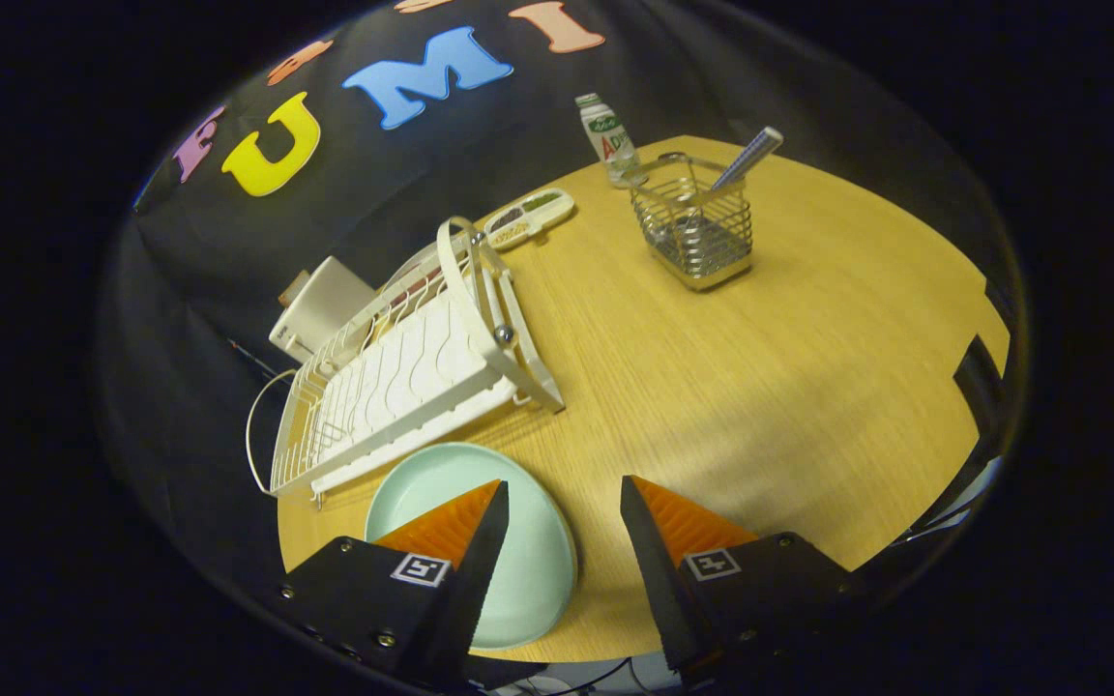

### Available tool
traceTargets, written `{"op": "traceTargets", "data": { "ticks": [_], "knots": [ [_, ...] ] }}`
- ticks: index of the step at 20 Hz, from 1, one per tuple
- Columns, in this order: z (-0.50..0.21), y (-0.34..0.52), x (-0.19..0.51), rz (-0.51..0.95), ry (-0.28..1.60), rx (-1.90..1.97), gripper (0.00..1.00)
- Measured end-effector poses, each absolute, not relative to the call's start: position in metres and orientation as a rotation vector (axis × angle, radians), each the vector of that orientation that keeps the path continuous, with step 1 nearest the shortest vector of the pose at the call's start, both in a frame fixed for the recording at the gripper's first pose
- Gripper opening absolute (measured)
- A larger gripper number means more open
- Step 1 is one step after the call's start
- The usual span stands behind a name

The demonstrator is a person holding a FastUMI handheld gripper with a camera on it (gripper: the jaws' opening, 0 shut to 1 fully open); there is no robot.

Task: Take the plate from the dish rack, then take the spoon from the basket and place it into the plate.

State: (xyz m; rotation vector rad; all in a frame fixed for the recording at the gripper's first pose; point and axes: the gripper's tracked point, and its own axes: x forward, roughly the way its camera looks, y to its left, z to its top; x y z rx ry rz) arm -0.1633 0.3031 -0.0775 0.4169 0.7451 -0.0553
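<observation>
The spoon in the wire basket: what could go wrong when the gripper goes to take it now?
1. The spoon leans in a light wire basket; pulling at an angle may tip the basket.
2. A bottle stands just behind the basket and could be knocked over.
3. The plate lies near the table edge, partly under one of the open fingers; a careless start might push it.

Gripper [562,493] fingers spread apart, holding nothing, above the wooden counter [808,387]. Pale green plate [528,570] lies flat on the counter, partly under one finger, just beside the white dish rack [412,377]. Well beyond the fingers: wire basket [697,232] with a spoon [748,158] handle leaning out. Small bottle [607,135] stands behind the basket; a compartment tray [530,217] lies past the rack.
</observation>
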Motion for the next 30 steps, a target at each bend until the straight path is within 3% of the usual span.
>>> {"op": "traceTargets", "data": {
  "ticks": [7,12,21,23,27,29,30],
  "knots": [
    [0.006,0.212,-0.110,-0.298,0.436,0.435,0.73],
    [0.015,0.156,-0.079,-0.443,0.347,0.463,0.73],
    [0.002,0.124,-0.036,-0.516,0.268,0.527,0.73],
    [-0.007,0.114,-0.030,-0.538,0.278,0.511,0.33],
    [-0.003,0.116,-0.020,-0.489,0.251,0.513,0.34],
    [0.014,0.117,-0.019,-0.482,0.242,0.485,0.15],
    [0.013,0.119,-0.018,-0.478,0.245,0.471,0.15]
  ]
}}
